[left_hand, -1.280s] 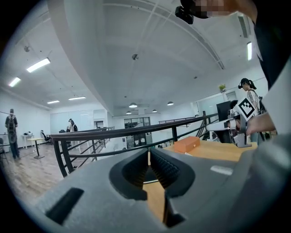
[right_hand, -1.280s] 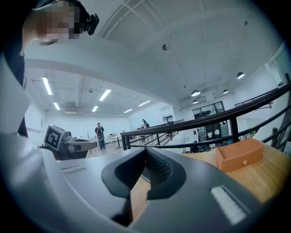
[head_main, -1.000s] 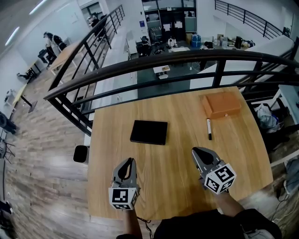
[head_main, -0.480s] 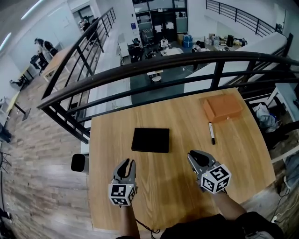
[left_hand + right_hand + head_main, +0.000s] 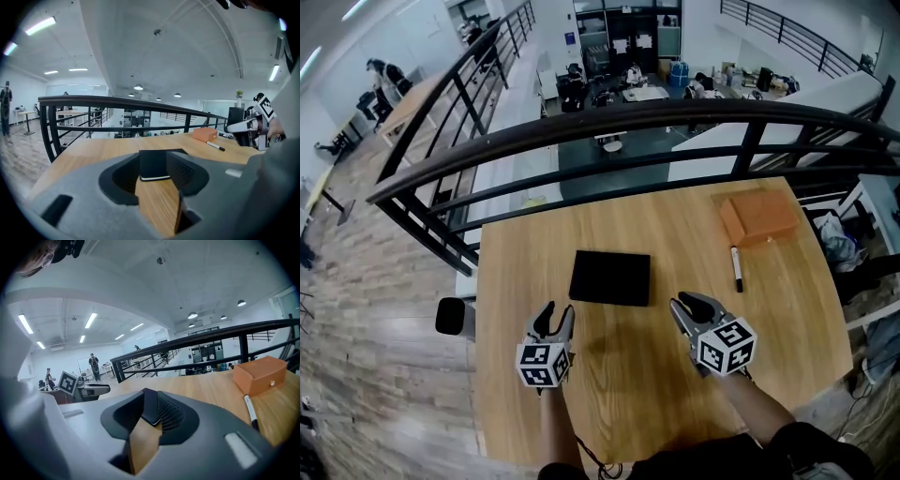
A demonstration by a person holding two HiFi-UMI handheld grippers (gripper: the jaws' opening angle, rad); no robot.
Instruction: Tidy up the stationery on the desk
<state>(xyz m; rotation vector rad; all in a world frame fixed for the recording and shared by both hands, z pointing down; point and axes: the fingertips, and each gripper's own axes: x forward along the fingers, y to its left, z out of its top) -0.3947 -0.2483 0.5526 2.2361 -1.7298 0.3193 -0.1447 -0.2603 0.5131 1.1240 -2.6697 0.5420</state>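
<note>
Head view: one pale wooden desk (image 5: 628,375), its far edge against a black metal railing (image 5: 609,118) on a mezzanine. Beyond and below the rail lies an open office with desks and shelving. Wood-plank flooring runs off to the left.

Items on the desk:
- Black notebook (image 5: 610,277), flat, near the middle, shut.
- Orange box (image 5: 757,217), far right corner, lid closed, so I cannot tell what it holds.
- Marker pen (image 5: 736,268), white barrel with dark ends, lying on the wood just on the near side of the box and apart from it.

My own fingers:
- Left gripper (image 5: 553,313), low over the near part of the desk. Its jaws are parted, having just been opening, and nothing is gripped. The notebook lies just ahead, in line with the gap, untouched.
- Right gripper (image 5: 685,303), level with the left one. Its jaws are slightly parted, likewise just opening, and empty. The notebook's near corner shows beyond the gap, and the marker sits off to the right.
</note>
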